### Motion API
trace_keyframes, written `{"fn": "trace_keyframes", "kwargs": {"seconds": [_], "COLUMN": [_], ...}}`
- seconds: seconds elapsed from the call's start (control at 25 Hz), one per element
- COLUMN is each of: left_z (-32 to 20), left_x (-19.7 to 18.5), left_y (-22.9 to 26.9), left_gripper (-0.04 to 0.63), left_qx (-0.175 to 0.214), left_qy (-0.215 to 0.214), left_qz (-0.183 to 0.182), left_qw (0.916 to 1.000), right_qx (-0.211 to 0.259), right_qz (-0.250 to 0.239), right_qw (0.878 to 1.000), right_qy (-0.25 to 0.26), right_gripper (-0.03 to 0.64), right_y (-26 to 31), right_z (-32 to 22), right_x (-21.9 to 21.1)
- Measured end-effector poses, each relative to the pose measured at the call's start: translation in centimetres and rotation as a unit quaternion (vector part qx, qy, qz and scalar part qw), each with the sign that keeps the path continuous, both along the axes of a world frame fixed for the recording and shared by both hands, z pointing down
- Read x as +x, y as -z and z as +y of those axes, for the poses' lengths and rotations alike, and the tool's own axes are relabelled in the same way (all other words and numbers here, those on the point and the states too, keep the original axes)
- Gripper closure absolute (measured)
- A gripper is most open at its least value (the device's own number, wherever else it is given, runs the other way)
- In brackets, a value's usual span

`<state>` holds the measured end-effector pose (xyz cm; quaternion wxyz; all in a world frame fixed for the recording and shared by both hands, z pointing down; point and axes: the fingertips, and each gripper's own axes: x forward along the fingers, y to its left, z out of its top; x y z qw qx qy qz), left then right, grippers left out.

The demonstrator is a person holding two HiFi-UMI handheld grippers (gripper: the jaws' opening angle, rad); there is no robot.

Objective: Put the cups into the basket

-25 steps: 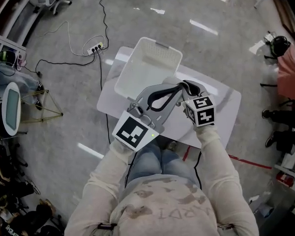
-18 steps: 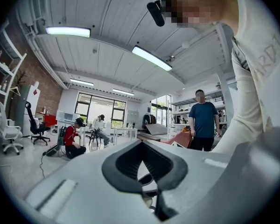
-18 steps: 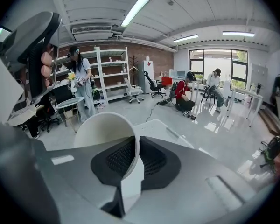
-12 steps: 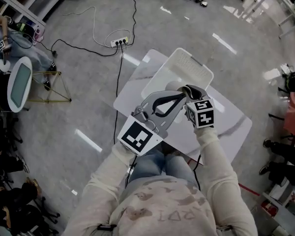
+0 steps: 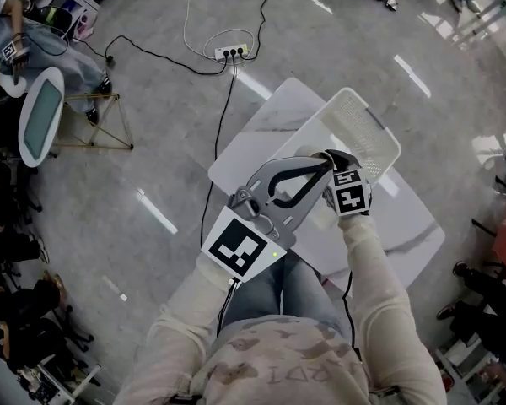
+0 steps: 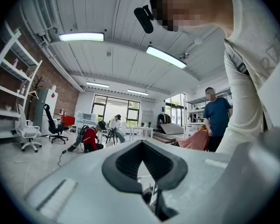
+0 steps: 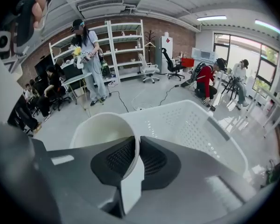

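A white cup (image 7: 100, 132) hangs in my right gripper (image 7: 135, 160), whose jaws are shut on the cup's rim wall, one pad inside and one outside. Just beyond the cup stands the white perforated basket (image 7: 196, 125), with nothing visible inside it. In the head view the basket (image 5: 367, 137) sits on the far right part of a small white table (image 5: 257, 137). My right gripper's jaws there are covered by the gloved hand. My left gripper (image 5: 320, 164) is held beside it over the table. In its own view the left gripper (image 6: 141, 146) has its tips together with nothing between them.
A power strip (image 5: 230, 53) with cables lies on the floor beyond the table. A folding stand (image 5: 97, 125) and an oval seat (image 5: 40, 112) are at the left. Several people, shelves and office chairs fill the room around.
Both grippers have moved together toward the basket, the right one sinking with the cup still in it. In the head view the table and basket have slid to the right.
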<state>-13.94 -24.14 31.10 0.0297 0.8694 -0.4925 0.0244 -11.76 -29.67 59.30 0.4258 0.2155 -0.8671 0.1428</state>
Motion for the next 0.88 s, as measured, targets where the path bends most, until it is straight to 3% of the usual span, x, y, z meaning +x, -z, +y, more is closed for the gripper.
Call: {"fn": "trace_keyframes", "kwargs": {"seconds": [0.4,0.68,0.88], "left_z": [-3.4,-3.5,-2.6], "left_x": [-1.2,-1.8,-1.7], "left_y": [-7.5,-9.2,-10.5], "left_gripper": [0.595,0.595,0.595], "left_qx": [-0.055,-0.071,-0.082], "left_qy": [0.032,0.051,0.054], "left_qz": [0.015,0.040,0.037], "left_qw": [0.9979,0.9954,0.9945], "right_qx": [-0.032,-0.041,-0.044], "right_qz": [0.100,0.149,0.163], "right_qw": [0.990,0.980,0.977], "right_qy": [0.093,0.121,0.132], "right_gripper": [0.561,0.561,0.561], "right_y": [-12.5,-16.3,-18.0], "right_z": [-1.7,-1.5,-0.3], "right_x": [-1.0,-1.2,-0.9]}}
